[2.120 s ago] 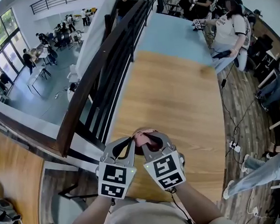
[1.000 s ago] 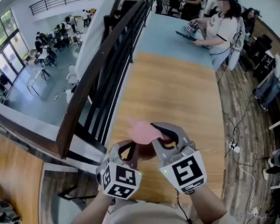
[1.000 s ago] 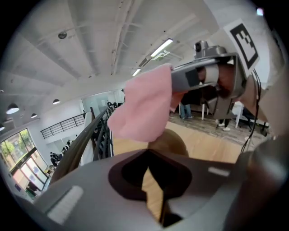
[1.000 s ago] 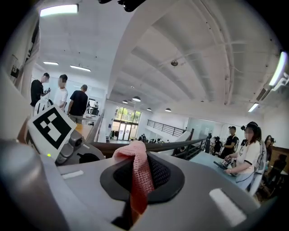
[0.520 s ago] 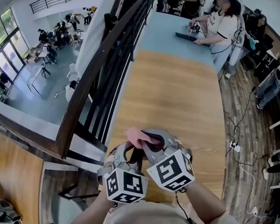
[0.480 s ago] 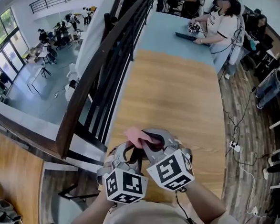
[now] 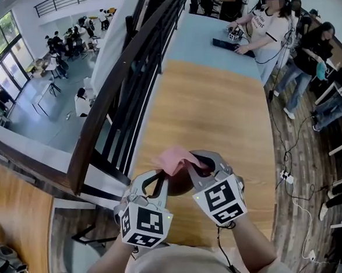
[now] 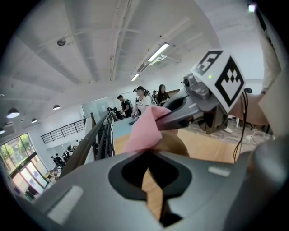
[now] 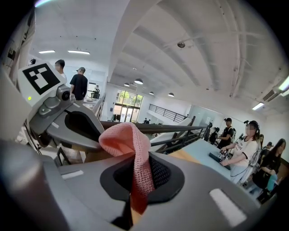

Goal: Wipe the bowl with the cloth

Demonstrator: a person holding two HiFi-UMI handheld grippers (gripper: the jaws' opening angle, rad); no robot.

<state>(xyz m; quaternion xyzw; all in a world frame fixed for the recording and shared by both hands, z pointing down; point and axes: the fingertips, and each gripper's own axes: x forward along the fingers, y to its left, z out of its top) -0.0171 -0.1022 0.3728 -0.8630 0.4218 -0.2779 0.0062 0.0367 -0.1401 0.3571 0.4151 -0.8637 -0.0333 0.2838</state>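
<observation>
My left gripper (image 7: 163, 175) is shut on the near rim of a brown wooden bowl (image 7: 179, 183) and holds it above the table. In the left gripper view the bowl's tan wall (image 8: 175, 144) rises just past the shut jaws. My right gripper (image 7: 191, 164) is shut on a pink knitted cloth (image 7: 174, 159), which bunches over the bowl's far rim. The cloth (image 9: 127, 140) hangs down between the right jaws, with the left gripper (image 9: 76, 124) close at the left. Most of the bowl's inside is hidden by cloth and grippers.
The long wooden table (image 7: 216, 118) runs away from me, with a light blue section (image 7: 208, 40) at the far end where people stand. A dark railing (image 7: 127, 89) borders the table's left side. Cables (image 7: 283, 154) lie on the floor to the right.
The right gripper has come down with the pink cloth and shifted across the bowl's top. The left gripper and bowl have hardly moved. More people have come to the far end.
</observation>
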